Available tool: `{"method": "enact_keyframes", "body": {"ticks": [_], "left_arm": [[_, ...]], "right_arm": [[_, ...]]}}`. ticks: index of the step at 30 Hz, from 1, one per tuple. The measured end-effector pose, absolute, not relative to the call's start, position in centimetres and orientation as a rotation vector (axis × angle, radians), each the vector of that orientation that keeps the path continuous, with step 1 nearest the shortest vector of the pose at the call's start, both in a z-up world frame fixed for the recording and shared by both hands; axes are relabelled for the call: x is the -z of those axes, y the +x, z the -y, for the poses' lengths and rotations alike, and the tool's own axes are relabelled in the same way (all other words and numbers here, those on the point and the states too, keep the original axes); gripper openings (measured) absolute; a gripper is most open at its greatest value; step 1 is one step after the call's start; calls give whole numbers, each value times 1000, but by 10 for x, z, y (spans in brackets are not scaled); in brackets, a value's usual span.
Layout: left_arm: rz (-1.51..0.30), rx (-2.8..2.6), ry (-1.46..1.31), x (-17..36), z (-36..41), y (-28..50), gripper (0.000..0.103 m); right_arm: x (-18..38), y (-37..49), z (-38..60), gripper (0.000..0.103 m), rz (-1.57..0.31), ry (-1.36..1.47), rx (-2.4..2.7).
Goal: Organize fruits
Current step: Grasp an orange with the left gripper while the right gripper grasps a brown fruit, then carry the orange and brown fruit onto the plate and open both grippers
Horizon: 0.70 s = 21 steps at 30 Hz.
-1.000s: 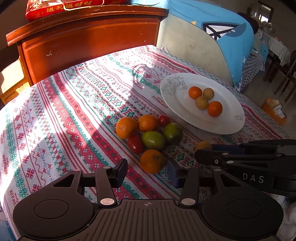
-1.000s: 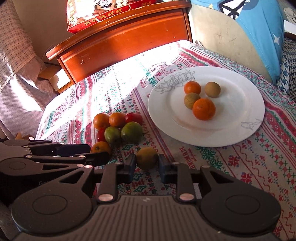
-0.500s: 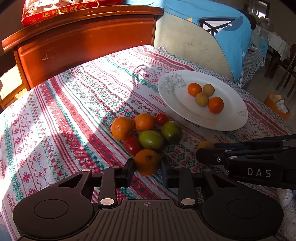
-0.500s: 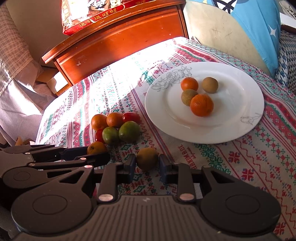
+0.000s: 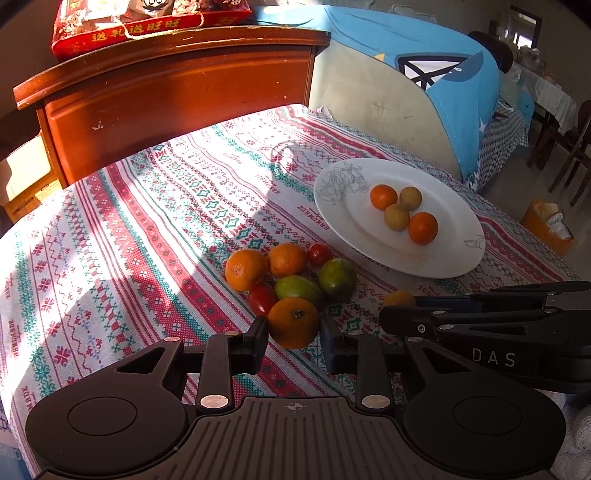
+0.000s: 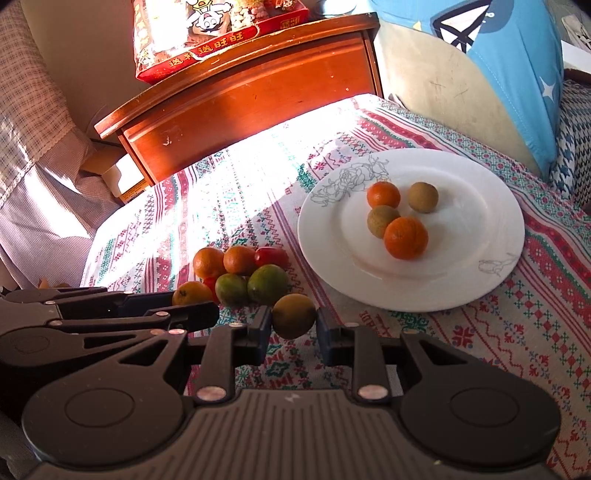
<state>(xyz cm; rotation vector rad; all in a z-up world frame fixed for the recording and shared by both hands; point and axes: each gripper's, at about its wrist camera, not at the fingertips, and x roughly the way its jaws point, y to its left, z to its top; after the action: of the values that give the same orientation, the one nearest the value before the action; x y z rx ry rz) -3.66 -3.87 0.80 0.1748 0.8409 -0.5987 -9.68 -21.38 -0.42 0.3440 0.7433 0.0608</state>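
Observation:
A white plate (image 5: 454,254) (image 6: 480,273) holds two oranges and two brownish-green fruits. Left of it on the tablecloth lies a pile of oranges, green citrus and red tomatoes (image 5: 295,269) (image 6: 243,269). My left gripper (image 5: 293,339) is shut on an orange (image 5: 293,323) at the near edge of the pile. My right gripper (image 6: 293,328) is shut on a yellow-green fruit (image 6: 293,315) just in front of the plate; that fruit shows partly in the left wrist view (image 5: 399,298).
A red wooden cabinet (image 5: 177,92) with a red gift box (image 5: 147,22) on top stands behind the table. A blue cushion (image 5: 461,85) leans at the back right. The two grippers are side by side, close together.
The left gripper moved forward and shut on the near orange. The right gripper kept its hold on the yellow-green fruit, and its view has shifted slightly.

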Motion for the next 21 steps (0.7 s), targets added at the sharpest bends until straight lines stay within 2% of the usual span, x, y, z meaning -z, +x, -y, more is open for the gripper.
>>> {"method": "enact_keyframes", "body": {"ticks": [12,21], "left_arm": [[-740,666,143,-55,67,-16,27],[-735,687,161,-52,106,11,27]], "right_arm": [[-43,-88,274,27,-654,299,27],[-27,-75,314,27,-682,402,103]]}}
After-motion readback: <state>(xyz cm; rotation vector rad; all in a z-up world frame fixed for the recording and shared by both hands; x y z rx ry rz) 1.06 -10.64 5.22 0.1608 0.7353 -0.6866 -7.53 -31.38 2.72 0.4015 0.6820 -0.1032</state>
